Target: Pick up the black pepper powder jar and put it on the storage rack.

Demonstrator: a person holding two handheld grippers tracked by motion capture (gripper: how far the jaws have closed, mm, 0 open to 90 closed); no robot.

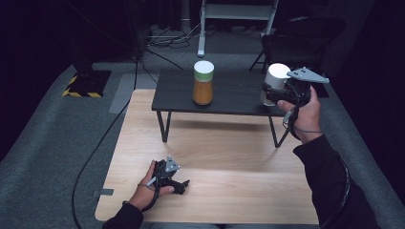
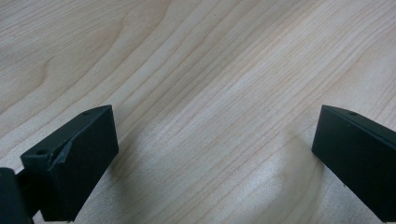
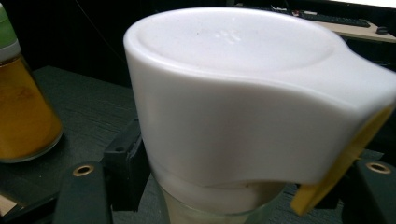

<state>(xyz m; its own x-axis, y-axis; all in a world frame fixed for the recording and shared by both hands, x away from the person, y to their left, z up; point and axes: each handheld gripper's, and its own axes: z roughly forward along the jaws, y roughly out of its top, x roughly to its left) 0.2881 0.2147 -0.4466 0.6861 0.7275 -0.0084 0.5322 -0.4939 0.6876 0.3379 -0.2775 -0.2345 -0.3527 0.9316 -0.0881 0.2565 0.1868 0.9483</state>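
At the right end of the low black table, my right gripper is shut on a glass jar with a white lid. In the right gripper view that white lid looms close, a yellow flap at its right edge, with the black jaws pressed to the glass on either side below it. A second jar, holding orange powder under a white and green lid, stands upright at the black table's middle and appears again as the orange jar. My left gripper rests on the pale wooden tabletop, open, nothing between its jaws.
The black table stands on the far half of the wooden tabletop. Grey carpet surrounds it, with a black cable running along the left. A yellow-and-black striped base, a white frame and a dark chair stand beyond.
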